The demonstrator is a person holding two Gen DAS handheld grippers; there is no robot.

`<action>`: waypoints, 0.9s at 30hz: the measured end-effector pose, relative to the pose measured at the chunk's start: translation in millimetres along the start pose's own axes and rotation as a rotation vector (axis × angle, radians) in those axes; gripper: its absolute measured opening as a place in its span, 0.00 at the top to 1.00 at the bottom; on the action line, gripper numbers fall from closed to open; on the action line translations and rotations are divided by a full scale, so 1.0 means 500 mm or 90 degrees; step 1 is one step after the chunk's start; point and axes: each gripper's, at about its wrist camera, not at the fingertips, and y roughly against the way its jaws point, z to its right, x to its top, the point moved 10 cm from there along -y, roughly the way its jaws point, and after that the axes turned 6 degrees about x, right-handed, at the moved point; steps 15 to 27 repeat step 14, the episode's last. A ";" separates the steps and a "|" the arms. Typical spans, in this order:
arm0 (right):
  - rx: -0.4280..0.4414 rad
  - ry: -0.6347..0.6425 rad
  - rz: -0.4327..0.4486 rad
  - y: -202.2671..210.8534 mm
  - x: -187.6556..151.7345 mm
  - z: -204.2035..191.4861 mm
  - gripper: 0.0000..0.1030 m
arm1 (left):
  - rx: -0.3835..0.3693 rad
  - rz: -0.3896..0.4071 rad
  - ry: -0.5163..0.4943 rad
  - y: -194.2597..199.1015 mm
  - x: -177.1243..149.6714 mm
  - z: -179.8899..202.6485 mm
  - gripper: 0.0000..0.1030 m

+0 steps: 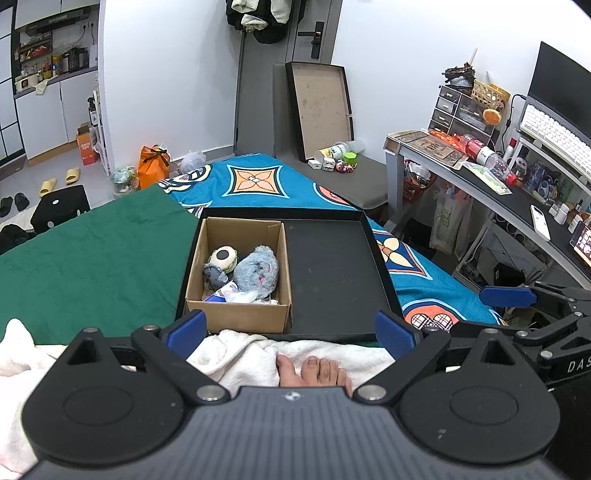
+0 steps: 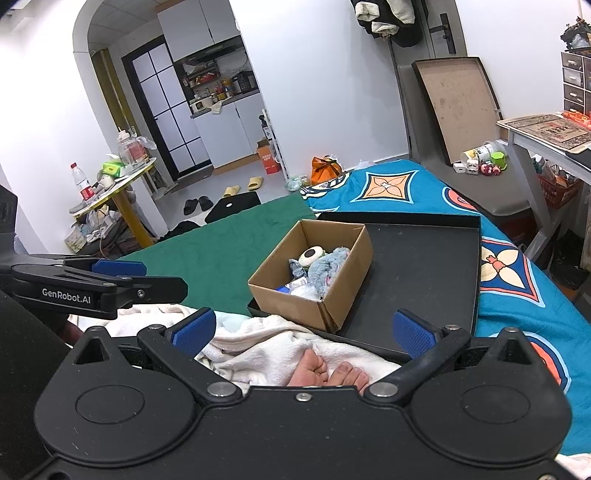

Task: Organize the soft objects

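Left wrist view: left claw [image 1: 290, 330] spread wide, empty; right claw [image 2: 303, 328] likewise; plush toys [image 1: 255, 271] fill cardboard box [image 1: 236, 314].

Grey plush toy [image 1: 256, 271], eyeball toy [image 1: 223, 257], perhaps crumpled wrappers, piled inside cardboard box [image 1: 236, 317] on black tray [image 1: 334, 273].

Room: white walls [image 2: 325, 92]; grey door [image 1: 258, 92] hung with dark and pale garments [image 1: 255, 16]; arched opening [image 2: 155, 55] to a kitchen nook with white cabinets [image 2: 218, 129] and cluttered shelves; pale floor [image 2: 236, 177] with yellow slippers [image 2: 243, 186] and black slippers [image 2: 197, 204]; bed with green cover [image 1: 85, 258] and blue patterned sheet [image 1: 258, 181]; round yellow-legged side surface [image 2: 122, 184]; grey desk [image 1: 491, 184] with monitor [image 1: 561, 85] and white keyboard [image 1: 554, 136]; even indoor light.
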 end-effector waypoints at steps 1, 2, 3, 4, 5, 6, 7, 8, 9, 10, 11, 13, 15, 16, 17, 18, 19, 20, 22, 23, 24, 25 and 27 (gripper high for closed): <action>0.001 0.000 -0.001 -0.001 -0.002 0.000 0.00 | 0.000 0.000 0.000 -0.002 0.000 0.001 0.06; 0.000 -0.001 0.000 -0.001 -0.002 0.000 0.00 | 0.001 -0.001 0.000 -0.004 -0.001 0.002 0.06; 0.001 -0.001 0.000 -0.001 -0.001 0.000 0.00 | 0.002 -0.001 -0.001 -0.007 -0.001 0.002 0.06; 0.002 -0.002 0.001 -0.001 -0.002 -0.001 0.00 | 0.003 -0.002 -0.001 -0.010 -0.001 0.002 0.06; 0.003 -0.003 0.001 -0.002 -0.001 0.001 0.00 | 0.003 -0.003 -0.001 -0.012 -0.002 0.002 0.06; 0.005 -0.005 0.002 -0.003 -0.001 0.003 0.00 | 0.003 -0.004 -0.001 -0.014 -0.001 0.001 0.06; 0.007 -0.007 0.002 -0.004 -0.001 0.005 0.00 | 0.005 -0.003 -0.001 -0.016 0.000 -0.001 0.06; 0.008 -0.009 0.003 -0.006 -0.001 0.006 0.00 | 0.007 -0.001 0.000 -0.017 0.002 -0.003 0.06; 0.008 -0.012 0.002 -0.007 -0.002 0.007 0.00 | 0.011 0.001 0.002 -0.019 0.003 -0.005 0.06; 0.009 -0.013 0.002 -0.008 -0.002 0.010 0.00 | 0.013 0.001 0.003 -0.022 0.004 -0.008 0.06; 0.010 -0.016 0.003 -0.010 -0.001 0.013 0.00 | 0.013 -0.001 0.004 -0.025 0.005 -0.010 0.06; 0.012 -0.023 0.004 -0.014 -0.002 0.020 0.00 | 0.015 -0.004 0.005 -0.033 0.006 -0.013 0.06; 0.014 -0.027 0.003 -0.015 -0.002 0.025 0.00 | 0.017 -0.005 0.005 -0.038 0.007 -0.015 0.06; 0.014 -0.027 0.003 -0.015 -0.002 0.025 0.00 | 0.017 -0.005 0.005 -0.038 0.007 -0.015 0.06; 0.014 -0.027 0.003 -0.015 -0.002 0.025 0.00 | 0.017 -0.005 0.005 -0.038 0.007 -0.015 0.06; 0.014 -0.027 0.003 -0.015 -0.002 0.025 0.00 | 0.017 -0.005 0.005 -0.038 0.007 -0.015 0.06; 0.014 -0.027 0.003 -0.015 -0.002 0.025 0.00 | 0.017 -0.005 0.005 -0.038 0.007 -0.015 0.06; 0.014 -0.027 0.003 -0.015 -0.002 0.025 0.00 | 0.017 -0.005 0.005 -0.038 0.007 -0.015 0.06; 0.014 -0.027 0.003 -0.015 -0.002 0.025 0.00 | 0.017 -0.005 0.005 -0.038 0.007 -0.015 0.06; 0.014 -0.027 0.003 -0.015 -0.002 0.025 0.00 | 0.017 -0.005 0.005 -0.038 0.007 -0.015 0.06; 0.014 -0.027 0.003 -0.015 -0.002 0.025 0.00 | 0.017 -0.005 0.005 -0.038 0.007 -0.015 0.06; 0.014 -0.027 0.003 -0.015 -0.002 0.025 0.00 | 0.017 -0.005 0.005 -0.038 0.007 -0.015 0.06; 0.014 -0.027 0.003 -0.015 -0.002 0.025 0.00 | 0.017 -0.005 0.005 -0.038 0.007 -0.015 0.06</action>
